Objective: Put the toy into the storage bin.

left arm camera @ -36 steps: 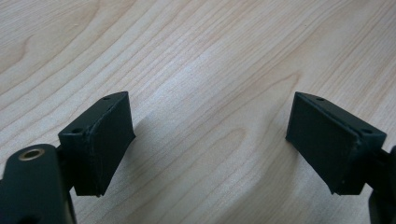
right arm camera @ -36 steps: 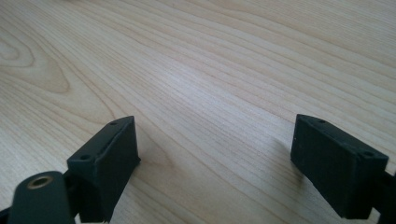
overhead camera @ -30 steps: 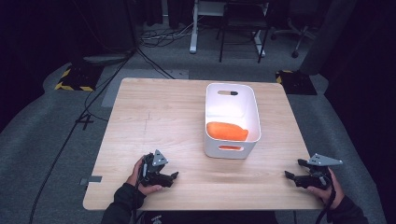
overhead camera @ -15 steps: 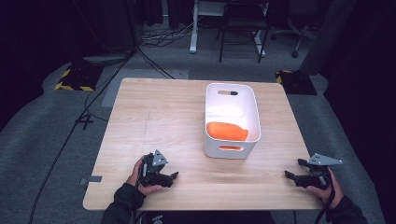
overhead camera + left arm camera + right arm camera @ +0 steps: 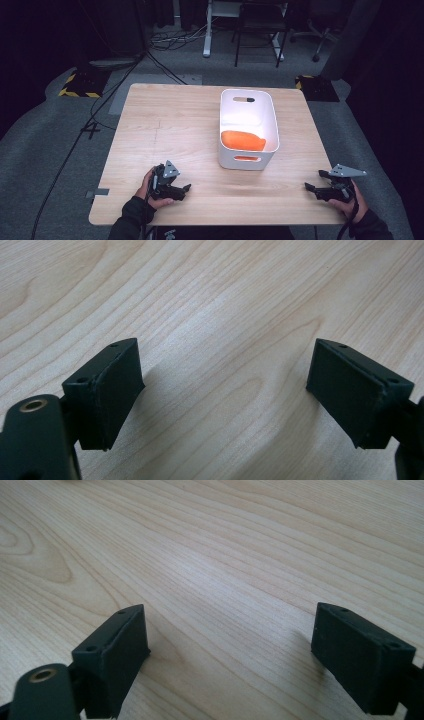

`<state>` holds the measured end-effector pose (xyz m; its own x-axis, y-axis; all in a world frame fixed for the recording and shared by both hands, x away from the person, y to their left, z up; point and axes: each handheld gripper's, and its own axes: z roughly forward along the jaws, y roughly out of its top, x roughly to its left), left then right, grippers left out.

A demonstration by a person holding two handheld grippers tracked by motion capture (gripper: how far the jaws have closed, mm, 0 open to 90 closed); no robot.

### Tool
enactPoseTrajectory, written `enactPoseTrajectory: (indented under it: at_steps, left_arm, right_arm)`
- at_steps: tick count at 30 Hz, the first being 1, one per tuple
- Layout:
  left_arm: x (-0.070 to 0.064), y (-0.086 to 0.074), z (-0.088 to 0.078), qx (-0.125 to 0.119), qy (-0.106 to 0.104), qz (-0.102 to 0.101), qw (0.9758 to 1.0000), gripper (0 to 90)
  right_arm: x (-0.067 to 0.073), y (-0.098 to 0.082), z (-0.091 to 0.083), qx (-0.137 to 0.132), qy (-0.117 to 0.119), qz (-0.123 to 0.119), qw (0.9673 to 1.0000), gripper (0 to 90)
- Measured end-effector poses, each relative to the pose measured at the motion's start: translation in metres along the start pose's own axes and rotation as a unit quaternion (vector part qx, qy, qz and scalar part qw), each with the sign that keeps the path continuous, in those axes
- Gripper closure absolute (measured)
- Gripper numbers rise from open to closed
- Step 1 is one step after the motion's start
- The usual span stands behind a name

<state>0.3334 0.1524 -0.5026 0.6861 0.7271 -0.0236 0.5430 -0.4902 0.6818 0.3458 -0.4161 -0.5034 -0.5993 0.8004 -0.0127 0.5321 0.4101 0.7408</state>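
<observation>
Left gripper (image 5: 186, 189): sits low at the near left of the table (image 5: 165, 120), held in a hand (image 5: 150, 187). Its jaws are apart with just bare wood between them. It holds nothing.
Right gripper (image 5: 310, 188): sits at the near right edge of the table, held in the other hand (image 5: 350, 200). Its jaws are apart too, with bare wood between them. It holds nothing.
Bin (image 5: 248, 129): white, with a slot handle at each end. It stands on the table, right of the middle, between the two grippers but farther away. Both grippers are well apart from it.
Orange thing (image 5: 243, 140): lies inside the bin, at its near end. What it is, I cannot tell.
</observation>
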Motion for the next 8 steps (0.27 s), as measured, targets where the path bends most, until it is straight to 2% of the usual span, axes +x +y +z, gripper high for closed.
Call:
enactPoseTrajectory:
  at_steps: [8]
  left_arm:
    - [0.0002, 0.0002, -0.0002, 0.002, -0.001, 0.0, 1.0, 14.9]
  right_arm:
    - [-0.0001, 0.0, 0.0005, -0.002, 0.001, 0.0, 1.0, 15.2]
